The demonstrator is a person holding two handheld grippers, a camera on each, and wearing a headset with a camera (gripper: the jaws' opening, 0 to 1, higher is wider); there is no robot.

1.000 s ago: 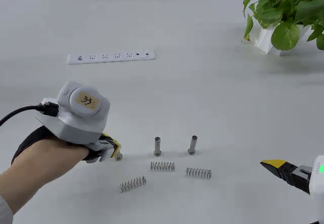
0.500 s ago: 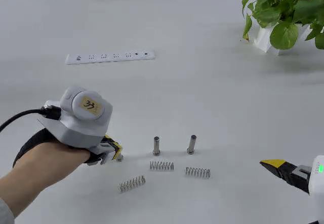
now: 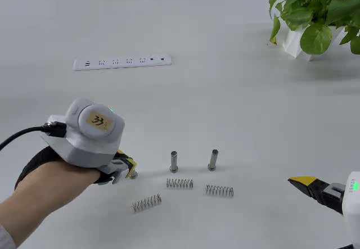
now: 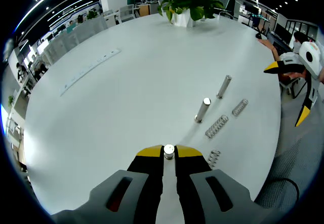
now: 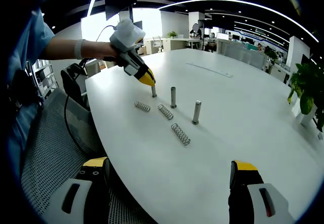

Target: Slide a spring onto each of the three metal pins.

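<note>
Left gripper (image 4: 169,159) clamps the leftmost upright silver pin (image 4: 168,149). Wide-open, empty right gripper (image 5: 169,166) sits well right of the coiled wire springs (image 5: 180,134).

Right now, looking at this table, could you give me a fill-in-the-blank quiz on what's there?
1. The left gripper has its jaws closed on one upright metal ___.
2. ___ springs lie flat on the table, none yet on the pins.
3. The right gripper has its jaws ___, holding nothing.
4. In the head view, the potted plant stands at the table's far ___ side.
Missing words: pin; three; open; right.
</note>
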